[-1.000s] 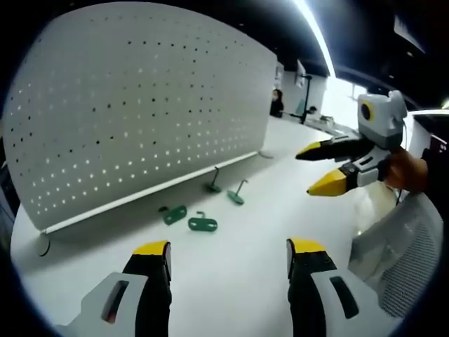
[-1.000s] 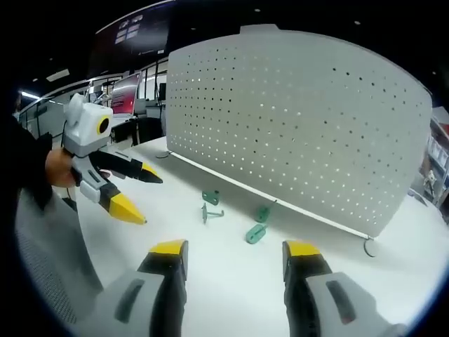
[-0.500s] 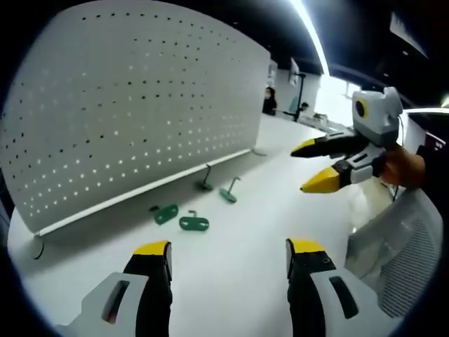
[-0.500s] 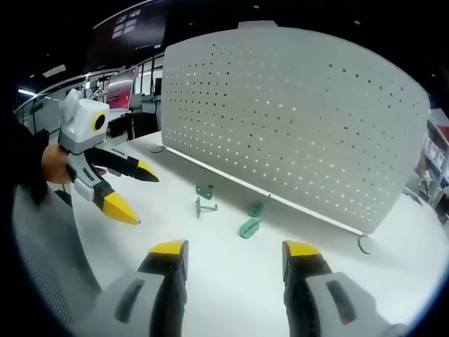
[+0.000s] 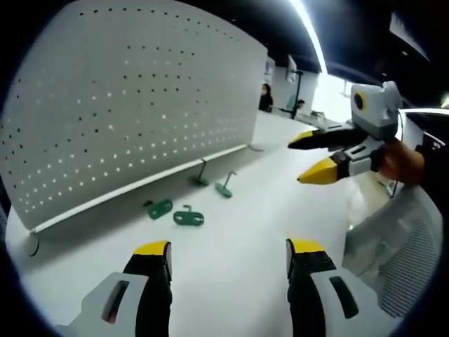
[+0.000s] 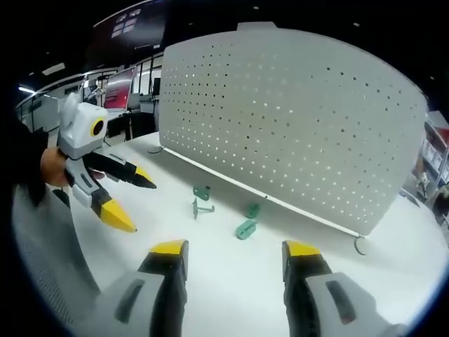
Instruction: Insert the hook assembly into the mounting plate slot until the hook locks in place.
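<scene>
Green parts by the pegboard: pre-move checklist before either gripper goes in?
1. Left gripper open, nothing between the jaws: ok.
2. Right gripper open, nothing between the jaws: ok.
3. Four green parts in sight on the white table: two flat plates and two hook pieces: ok.
4. Parts lie apart from each other, free to pick: ok.
5. Hook seated in a plate slot: not ok, none joined yet.
6. Which plate slot faces up: cannot tell, too small.
</scene>
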A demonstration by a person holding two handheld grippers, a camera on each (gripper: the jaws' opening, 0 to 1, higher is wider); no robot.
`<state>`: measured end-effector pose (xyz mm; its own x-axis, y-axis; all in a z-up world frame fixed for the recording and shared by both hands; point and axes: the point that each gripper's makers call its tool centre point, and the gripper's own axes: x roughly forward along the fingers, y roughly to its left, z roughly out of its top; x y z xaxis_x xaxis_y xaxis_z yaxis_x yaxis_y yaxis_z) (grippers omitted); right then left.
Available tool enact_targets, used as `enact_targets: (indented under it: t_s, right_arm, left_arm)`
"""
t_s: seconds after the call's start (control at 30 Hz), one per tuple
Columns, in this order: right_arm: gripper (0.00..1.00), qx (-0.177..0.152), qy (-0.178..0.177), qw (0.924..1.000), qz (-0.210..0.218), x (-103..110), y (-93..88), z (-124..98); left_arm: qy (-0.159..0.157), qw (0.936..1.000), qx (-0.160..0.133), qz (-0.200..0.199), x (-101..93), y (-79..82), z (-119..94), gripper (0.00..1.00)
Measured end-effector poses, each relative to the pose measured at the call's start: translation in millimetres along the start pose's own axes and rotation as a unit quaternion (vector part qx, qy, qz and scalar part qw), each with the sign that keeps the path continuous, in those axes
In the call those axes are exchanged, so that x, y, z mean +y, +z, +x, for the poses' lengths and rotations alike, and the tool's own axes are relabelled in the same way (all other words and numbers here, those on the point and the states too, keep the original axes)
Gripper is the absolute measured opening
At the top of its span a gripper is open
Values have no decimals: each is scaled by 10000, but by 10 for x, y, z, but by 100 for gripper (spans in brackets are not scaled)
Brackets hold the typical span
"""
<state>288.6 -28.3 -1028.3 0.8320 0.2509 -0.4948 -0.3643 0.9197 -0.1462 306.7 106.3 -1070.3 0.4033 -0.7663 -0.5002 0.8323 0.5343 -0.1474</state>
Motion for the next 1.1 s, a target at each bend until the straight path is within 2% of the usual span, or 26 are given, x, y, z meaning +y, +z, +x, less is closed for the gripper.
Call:
enact_targets:
  t_s: [0.5, 1.1]
  right_arm:
    - [51, -105, 4, 9999, 133, -34, 32, -14]
    - [51, -207, 186, 9987, 415, -20, 47, 7]
  left_arm:
    - [-5, 9997, 156, -191, -8, -107, 47, 68]
    - [170, 9995, 240, -146, 145, -9, 234, 67]
